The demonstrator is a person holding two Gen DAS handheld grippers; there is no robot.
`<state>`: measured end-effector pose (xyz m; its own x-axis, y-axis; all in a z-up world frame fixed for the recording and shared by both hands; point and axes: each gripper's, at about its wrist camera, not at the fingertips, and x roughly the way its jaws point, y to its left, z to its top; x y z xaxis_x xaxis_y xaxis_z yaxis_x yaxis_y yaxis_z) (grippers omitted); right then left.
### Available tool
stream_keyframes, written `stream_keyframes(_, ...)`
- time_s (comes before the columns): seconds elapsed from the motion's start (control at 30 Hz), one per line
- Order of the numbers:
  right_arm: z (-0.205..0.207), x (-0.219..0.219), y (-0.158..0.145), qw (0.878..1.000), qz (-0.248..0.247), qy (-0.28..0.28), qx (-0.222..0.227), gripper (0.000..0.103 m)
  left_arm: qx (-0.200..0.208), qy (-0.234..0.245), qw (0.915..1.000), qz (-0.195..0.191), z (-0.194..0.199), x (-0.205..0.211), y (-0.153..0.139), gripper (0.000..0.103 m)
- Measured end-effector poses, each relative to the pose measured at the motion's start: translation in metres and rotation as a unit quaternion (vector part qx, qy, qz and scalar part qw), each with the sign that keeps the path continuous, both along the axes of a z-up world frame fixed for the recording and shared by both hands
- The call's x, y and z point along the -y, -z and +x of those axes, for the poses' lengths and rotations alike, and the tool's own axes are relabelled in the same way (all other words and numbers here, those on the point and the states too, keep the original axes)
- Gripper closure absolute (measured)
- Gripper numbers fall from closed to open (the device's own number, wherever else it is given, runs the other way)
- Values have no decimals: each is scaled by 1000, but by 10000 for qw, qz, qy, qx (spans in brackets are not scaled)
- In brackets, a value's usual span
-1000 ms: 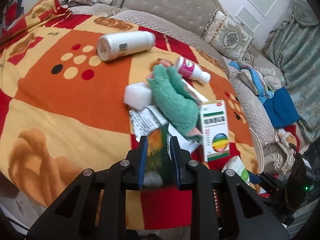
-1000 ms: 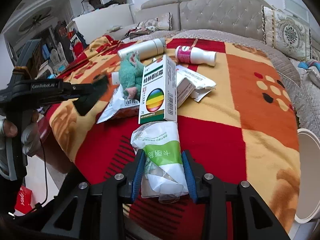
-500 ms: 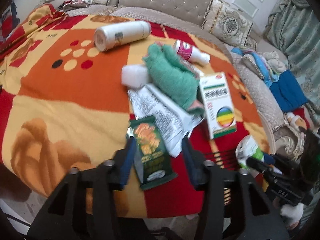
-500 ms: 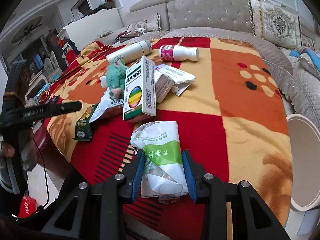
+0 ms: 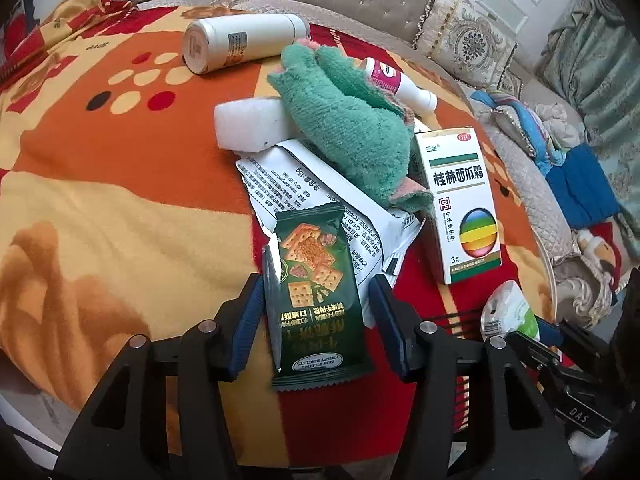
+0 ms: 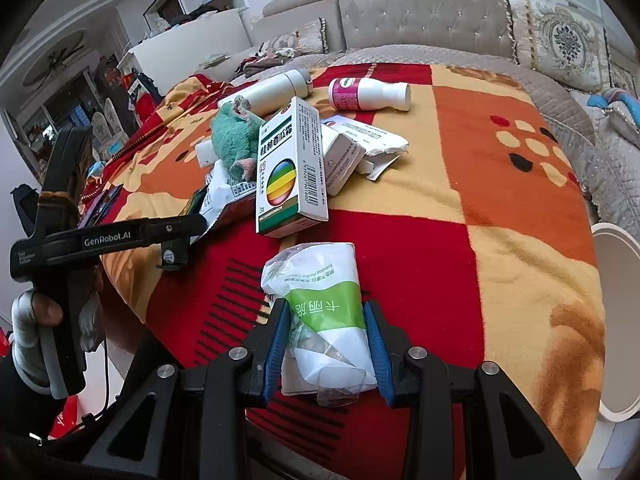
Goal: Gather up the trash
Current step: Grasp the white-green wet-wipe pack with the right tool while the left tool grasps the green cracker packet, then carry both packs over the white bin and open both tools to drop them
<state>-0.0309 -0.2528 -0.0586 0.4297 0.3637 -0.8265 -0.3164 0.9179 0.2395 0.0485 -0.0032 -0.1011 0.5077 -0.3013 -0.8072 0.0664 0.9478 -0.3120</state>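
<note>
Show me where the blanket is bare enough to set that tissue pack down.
Bare blanket lies right of the medicine box and torn white carton, running to the white bin rim. In the left wrist view, another open stretch lies left of the white sponge block and green biscuit packet. The middle is crowded: green plush, bottles, wrappers.
</note>
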Motion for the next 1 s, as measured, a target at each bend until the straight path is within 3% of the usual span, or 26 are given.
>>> stream_keyframes(0.07, 1, -1, 2, 10000, -18, -14, -18, 66, -7, 55, 10000, 10, -3, -2, 0, 55)
stream_keyframes(0.1, 1, -2, 3, 10000, -27, -22, -27, 66, -23, 117, 9999, 3, -5, -2, -1, 64)
stream_keyframes(0.2, 2, -4, 6, 10000, -33, -42, -54, 66, -36, 180, 9998, 71, -11, -3, -6, 71)
stream_keyframes(0.57, -4, 4, -16, 9996, 39, 79, 251, 66, 467, 528, 9973, 200, -35, 22, -48, 73)
stream_keyframes(1.0, -7, 33, -38, 9978, 77, 438, 489, 66, 709, 1046, 9916, 267, -25, 86, -60, 73)
